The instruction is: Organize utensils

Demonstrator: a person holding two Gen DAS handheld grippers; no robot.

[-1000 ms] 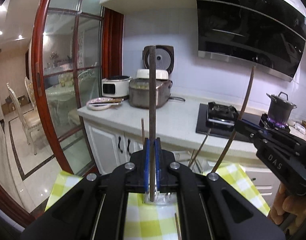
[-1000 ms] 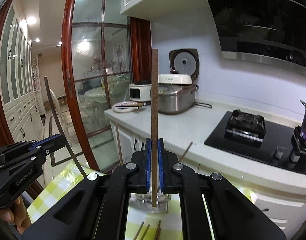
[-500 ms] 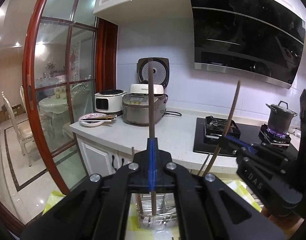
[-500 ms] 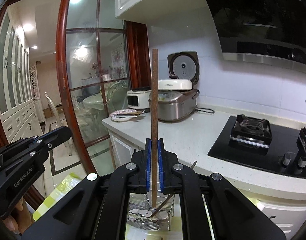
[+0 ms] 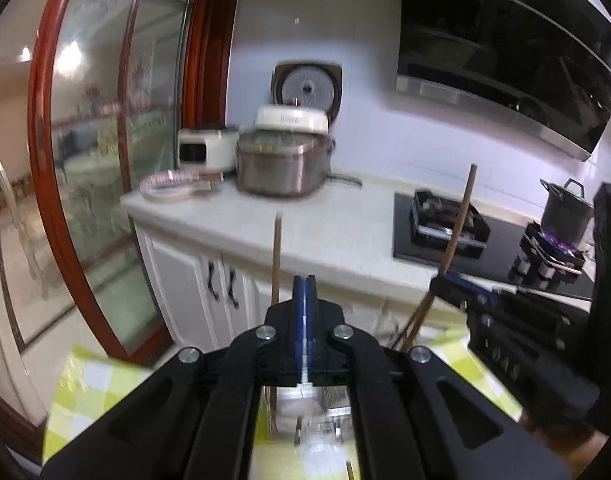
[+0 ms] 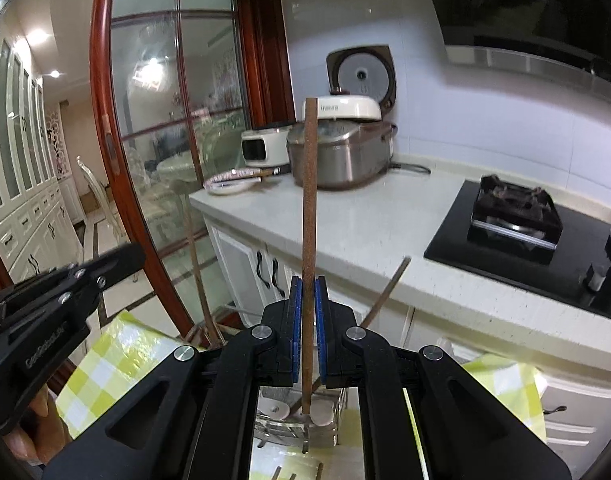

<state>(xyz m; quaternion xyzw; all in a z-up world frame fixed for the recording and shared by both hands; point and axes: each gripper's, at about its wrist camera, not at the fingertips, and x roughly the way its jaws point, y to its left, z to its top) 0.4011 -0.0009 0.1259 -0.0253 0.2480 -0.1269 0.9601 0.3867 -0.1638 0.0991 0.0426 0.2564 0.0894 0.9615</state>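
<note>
Right tongs poised to drop a chopstick into the wire utensil holder.

The right tongs pinch a chopstick upright, its long axis vertical and its lower tip directly over the utensil holder on the checked surface. The left tongs, pressed together and empty, hover alongside.

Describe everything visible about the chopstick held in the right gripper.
The chopstick is a long, straight, reddish-brown stick with a speckled, wood-like surface and a squared top end. It stands nearly upright, clamped partway up between the blue pads of the right gripper. Its lower tip reaches down into the wire utensil holder on the yellow checked cloth. Whether the tip touches the holder's bottom cannot be told.
</note>
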